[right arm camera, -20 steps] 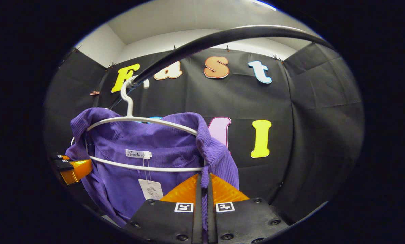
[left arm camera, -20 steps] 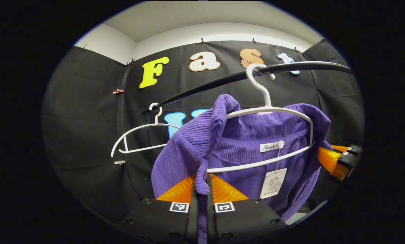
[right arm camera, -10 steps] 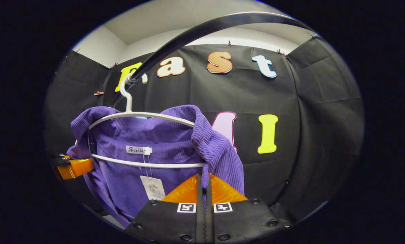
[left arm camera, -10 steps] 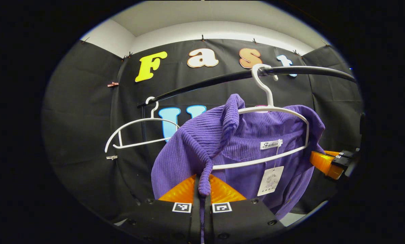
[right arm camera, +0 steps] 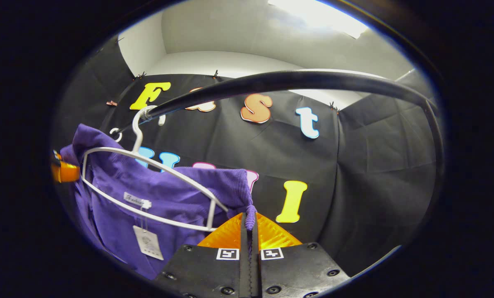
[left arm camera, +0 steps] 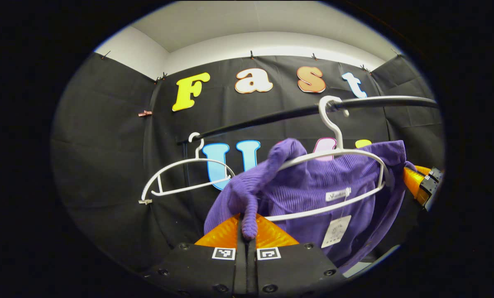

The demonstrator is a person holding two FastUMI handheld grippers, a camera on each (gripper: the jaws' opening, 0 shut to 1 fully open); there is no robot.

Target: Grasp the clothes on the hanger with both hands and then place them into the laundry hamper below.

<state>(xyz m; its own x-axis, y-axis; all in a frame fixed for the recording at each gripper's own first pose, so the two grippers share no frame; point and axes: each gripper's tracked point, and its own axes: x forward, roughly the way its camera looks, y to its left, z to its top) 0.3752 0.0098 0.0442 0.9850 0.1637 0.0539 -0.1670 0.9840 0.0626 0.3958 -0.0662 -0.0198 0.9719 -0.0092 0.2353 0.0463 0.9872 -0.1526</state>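
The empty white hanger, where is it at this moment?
In the left gripper view, the empty white hanger hangs on the black rail, left of the purple sweater and its own hanger.

The left gripper [left arm camera: 247,225] points forward and a little upward, and its two fingers are pressed together on a fold of the sweater [left arm camera: 309,186]. The right gripper [right arm camera: 249,221] is tilted upward more steeply, and its fingers are also closed on the sweater's cloth. In the left gripper view, the right gripper stands far at the right edge. In the right gripper view, the left gripper stands at the left edge.
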